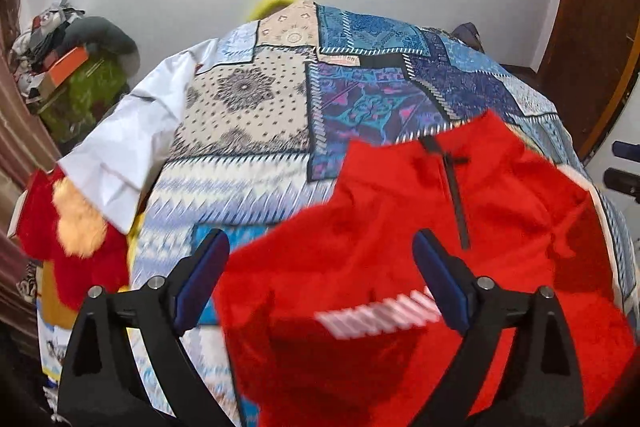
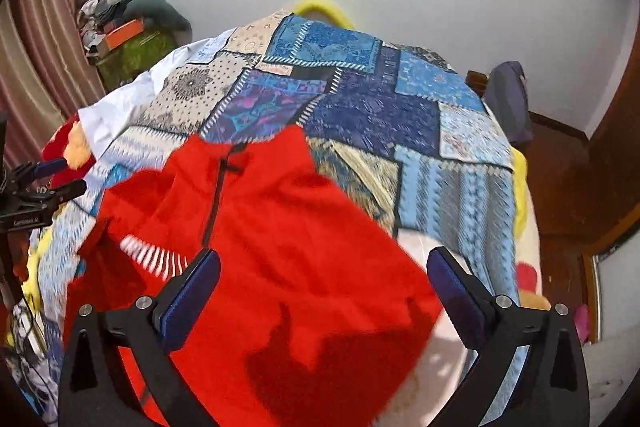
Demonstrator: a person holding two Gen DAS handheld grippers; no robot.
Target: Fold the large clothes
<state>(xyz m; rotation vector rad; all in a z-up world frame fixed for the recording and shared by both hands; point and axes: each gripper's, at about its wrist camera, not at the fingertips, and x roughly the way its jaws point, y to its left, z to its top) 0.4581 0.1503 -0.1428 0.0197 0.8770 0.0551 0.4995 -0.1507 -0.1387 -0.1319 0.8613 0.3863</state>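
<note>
A red zip-neck top (image 1: 400, 227) with a black zipper and white lettering lies loosely spread on the patchwork bedspread (image 1: 248, 115), collar toward the far wall. It also shows in the right wrist view (image 2: 288, 259). My left gripper (image 1: 320, 259) is open above the top's left part, holding nothing. My right gripper (image 2: 324, 279) is open above the top's right part, holding nothing. The left gripper (image 2: 60, 175) shows at the left edge of the right wrist view.
A white garment (image 1: 132, 131) lies at the bed's left edge beside a red and orange fluffy item (image 1: 68, 227). A clutter pile (image 1: 68, 67) stands at the far left by the curtain. A wooden door (image 2: 580, 163) is on the right. A yellow item (image 2: 320, 7) lies at the bed's far end.
</note>
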